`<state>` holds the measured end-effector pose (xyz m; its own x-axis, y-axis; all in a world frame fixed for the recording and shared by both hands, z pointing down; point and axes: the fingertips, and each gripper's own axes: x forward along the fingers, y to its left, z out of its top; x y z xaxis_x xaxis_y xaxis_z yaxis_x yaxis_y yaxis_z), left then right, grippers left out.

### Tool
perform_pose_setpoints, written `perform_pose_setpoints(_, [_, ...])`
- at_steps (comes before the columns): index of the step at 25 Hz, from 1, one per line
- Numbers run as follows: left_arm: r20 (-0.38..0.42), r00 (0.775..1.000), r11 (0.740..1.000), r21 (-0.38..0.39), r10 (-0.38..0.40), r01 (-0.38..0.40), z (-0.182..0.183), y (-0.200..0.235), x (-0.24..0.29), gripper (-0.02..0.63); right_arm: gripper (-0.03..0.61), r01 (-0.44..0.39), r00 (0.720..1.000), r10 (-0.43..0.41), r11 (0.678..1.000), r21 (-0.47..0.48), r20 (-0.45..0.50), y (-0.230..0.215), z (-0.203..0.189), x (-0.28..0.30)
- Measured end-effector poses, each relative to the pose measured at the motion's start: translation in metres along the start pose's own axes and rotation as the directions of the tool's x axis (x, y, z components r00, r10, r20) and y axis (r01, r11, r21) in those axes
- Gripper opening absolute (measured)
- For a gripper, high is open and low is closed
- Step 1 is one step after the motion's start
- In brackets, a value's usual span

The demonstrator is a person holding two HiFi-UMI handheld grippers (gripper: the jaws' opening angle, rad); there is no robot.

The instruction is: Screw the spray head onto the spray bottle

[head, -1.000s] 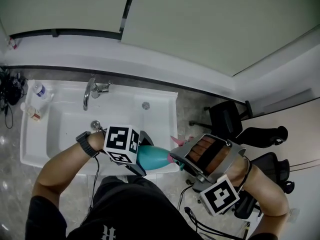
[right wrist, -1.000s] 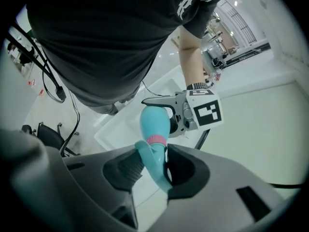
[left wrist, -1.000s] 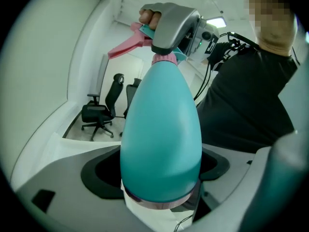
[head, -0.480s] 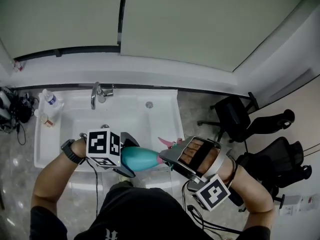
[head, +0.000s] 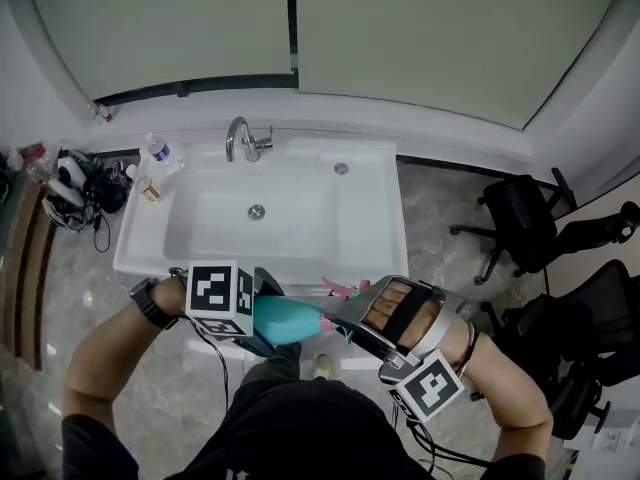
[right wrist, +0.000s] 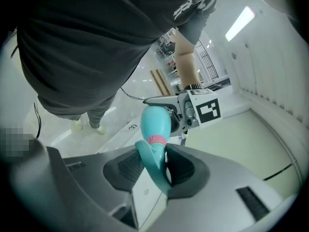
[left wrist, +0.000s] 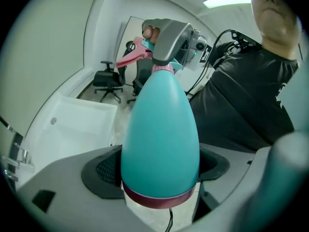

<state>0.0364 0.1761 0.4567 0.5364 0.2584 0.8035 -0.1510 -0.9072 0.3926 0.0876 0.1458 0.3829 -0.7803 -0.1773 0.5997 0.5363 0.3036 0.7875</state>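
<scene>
1. Nearest us, the left claw (left wrist: 159,172) is clamped on the broad base of the teal spray bottle (head: 287,318). The bottle is held level in the air before the person's torso, just short of the sink's near edge.
2. The right claw (right wrist: 157,170) pinches the spray head (right wrist: 152,153), which sits at the bottle's neck. We cannot tell how tightly.
3. Farther off lies the white sink (head: 375,218), with its faucet (head: 240,138) at the far rim.
4. Office chairs (head: 525,223) stand to the right.
</scene>
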Motion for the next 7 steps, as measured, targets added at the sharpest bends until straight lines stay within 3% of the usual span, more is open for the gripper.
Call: perform_pose_setpoints(7, [0.001, 1.0, 0.999, -0.031, -0.016, 0.016, 0.0, -0.073, 0.026, 0.42, 0.132, -0.023, 0.999, 0.023, 1.0, -0.002, 0.03, 0.027, 0.059, -0.035])
